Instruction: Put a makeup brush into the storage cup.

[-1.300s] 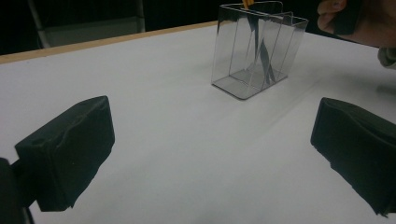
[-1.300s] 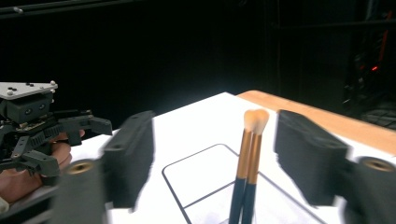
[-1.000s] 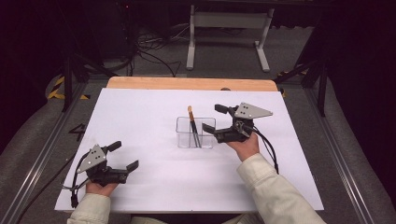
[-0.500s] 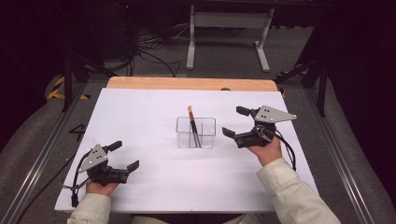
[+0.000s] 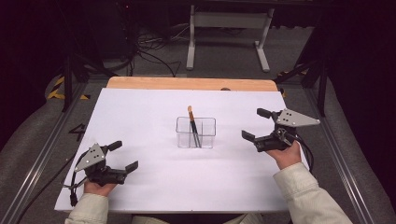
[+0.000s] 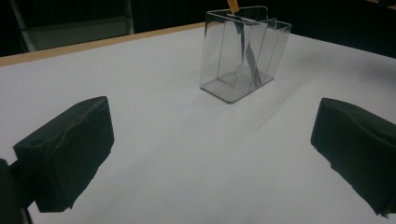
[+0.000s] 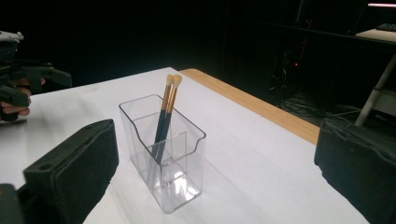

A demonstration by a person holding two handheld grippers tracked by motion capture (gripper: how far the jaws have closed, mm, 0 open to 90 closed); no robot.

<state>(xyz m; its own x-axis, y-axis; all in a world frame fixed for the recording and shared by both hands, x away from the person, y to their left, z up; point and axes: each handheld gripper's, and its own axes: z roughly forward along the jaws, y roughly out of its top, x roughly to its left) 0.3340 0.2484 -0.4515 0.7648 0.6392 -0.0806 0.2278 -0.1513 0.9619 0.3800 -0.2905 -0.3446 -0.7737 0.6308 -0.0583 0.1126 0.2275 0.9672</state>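
Note:
A clear plastic holder (image 5: pixel 196 133) with compartments stands upright in the middle of the white table cover. Two dark-handled brushes (image 5: pixel 192 123) with tan tips lean inside it. My right gripper (image 5: pixel 255 123) hovers to the right of the holder, apart from it; its jaws have just been opening and stand open, with nothing between them. In the right gripper view, the holder (image 7: pixel 163 158) and brushes (image 7: pixel 166 112) sit just beyond my open jaws. My left gripper (image 5: pixel 124 155) rests near the front left, open and empty. From it the holder (image 6: pixel 243 56) is seen farther off.
The white cover (image 5: pixel 140 112) ends at a wooden table edge (image 5: pixel 187 83) at the back. Behind the table stand a metal frame (image 5: pixel 224 28) and floor cables (image 5: pixel 149 51). Black rails run along both sides of the table.
My right gripper has drawn away from the holder toward the right and its jaws have widened. The left gripper has stayed put. The brushes remain in the holder.

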